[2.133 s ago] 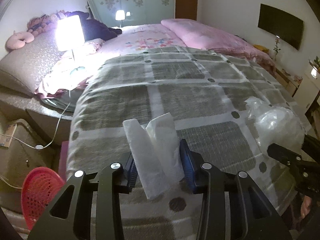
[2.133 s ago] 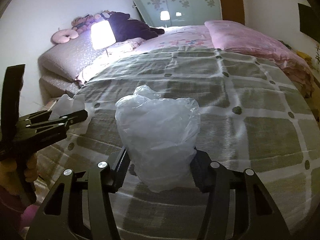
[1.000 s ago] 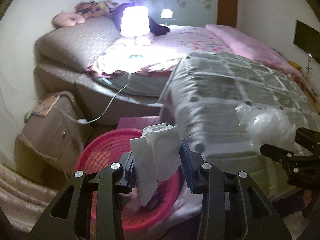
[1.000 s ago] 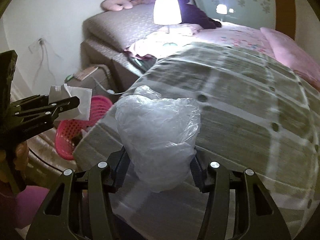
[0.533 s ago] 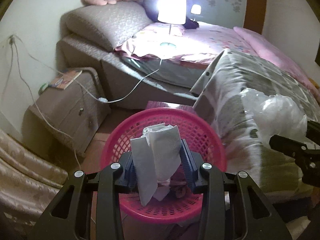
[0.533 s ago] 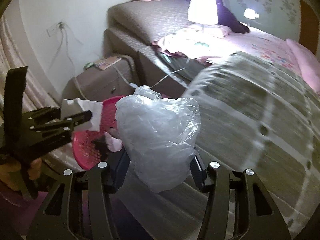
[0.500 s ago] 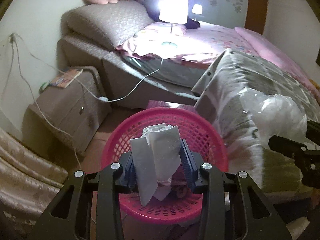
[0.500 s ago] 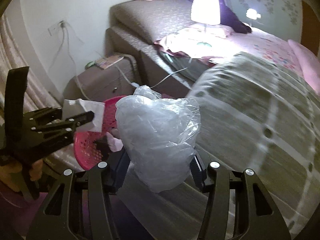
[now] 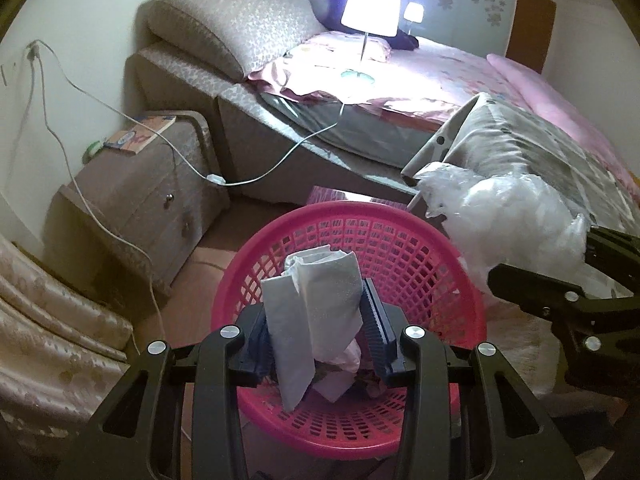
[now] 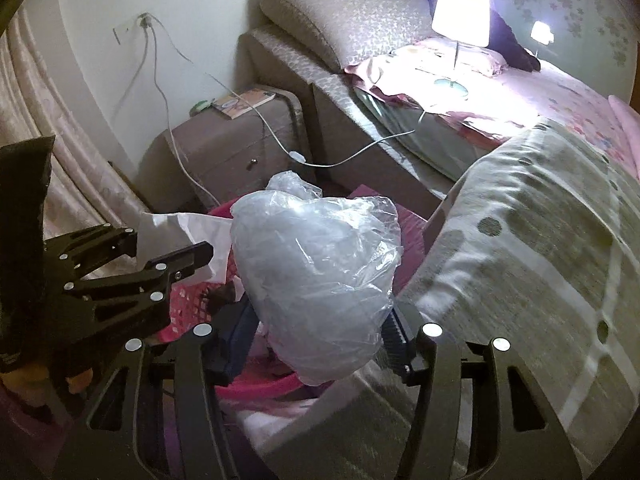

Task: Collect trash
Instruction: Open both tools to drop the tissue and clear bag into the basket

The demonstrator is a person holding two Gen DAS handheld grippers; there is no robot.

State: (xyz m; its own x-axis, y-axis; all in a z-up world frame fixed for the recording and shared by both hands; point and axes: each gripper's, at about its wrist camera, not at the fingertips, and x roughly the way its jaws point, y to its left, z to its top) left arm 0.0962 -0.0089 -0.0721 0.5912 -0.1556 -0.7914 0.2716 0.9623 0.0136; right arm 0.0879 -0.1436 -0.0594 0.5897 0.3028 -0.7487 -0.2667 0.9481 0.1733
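Observation:
A crumpled white tissue [image 9: 308, 280] stands between the pads of my left gripper [image 9: 318, 306], whose jaws are opening; the tissue still sits in them. It hangs right over the pink mesh basket [image 9: 400, 216] on the floor, which holds other scraps. My right gripper [image 10: 316, 332] carries a bulging clear plastic bag [image 10: 316, 272] between its pads, and its jaws are opening too. The bag [image 9: 512, 216] hovers at the basket's right rim, beside the bed's edge. In the right wrist view the left gripper [image 10: 172, 242] and tissue [image 10: 188, 228] show over the basket [image 10: 188, 300].
A grey checked blanket [image 10: 540, 240] hangs over the bed's edge just right of the basket. A brown bedside cabinet [image 9: 132, 200] stands to the left, with a white cable [image 9: 256, 178] running to the lit lamp [image 9: 372, 0] on the bed. A curtain [image 9: 48, 320] hangs at the far left.
Both grippers have swung left, off the blanket to the floor beside the bed. The left one now hangs lower over the basket. The right one's bag has reached the rim.

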